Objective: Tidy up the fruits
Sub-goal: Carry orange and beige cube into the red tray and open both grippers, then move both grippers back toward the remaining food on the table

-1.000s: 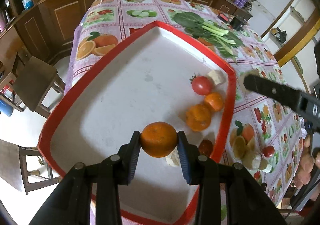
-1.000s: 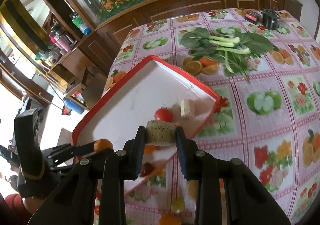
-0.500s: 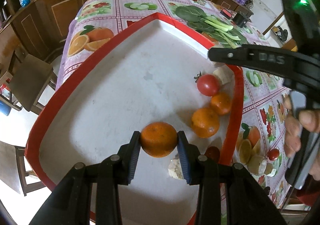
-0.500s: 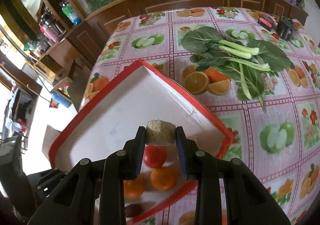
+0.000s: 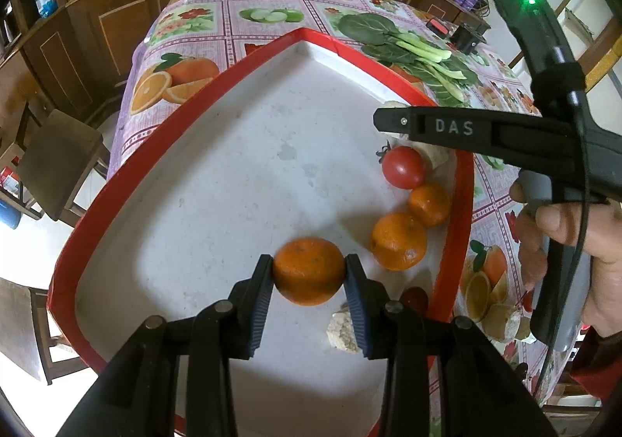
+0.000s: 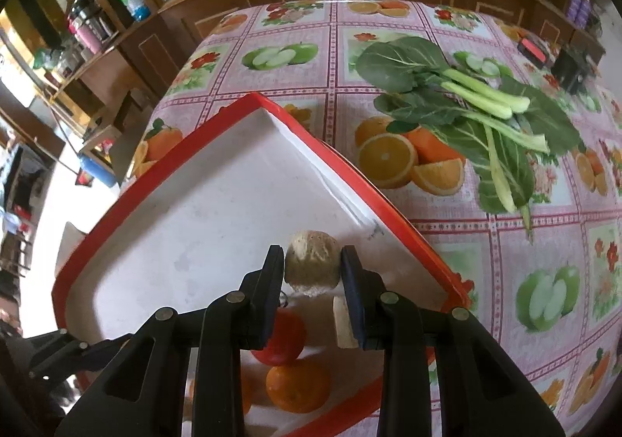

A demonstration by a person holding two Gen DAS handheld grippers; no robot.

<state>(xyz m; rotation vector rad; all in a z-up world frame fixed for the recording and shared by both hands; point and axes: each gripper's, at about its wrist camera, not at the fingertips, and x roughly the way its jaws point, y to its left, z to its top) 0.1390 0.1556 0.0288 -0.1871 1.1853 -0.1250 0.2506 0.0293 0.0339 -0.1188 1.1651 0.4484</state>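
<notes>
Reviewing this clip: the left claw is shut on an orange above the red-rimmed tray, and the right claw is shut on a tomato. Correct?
Not quite. The right claw is shut on a beige root chunk, as the right wrist view shows; the tomato lies in the tray. The left claw does grip an orange.

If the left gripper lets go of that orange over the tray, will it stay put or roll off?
The orange in the left gripper is round, so it would probably roll a little. The tray's raised red rim should stop it. Its firm-looking peel suggests it tolerates the grip, though a drop could nudge the loose oranges nearby.
</notes>
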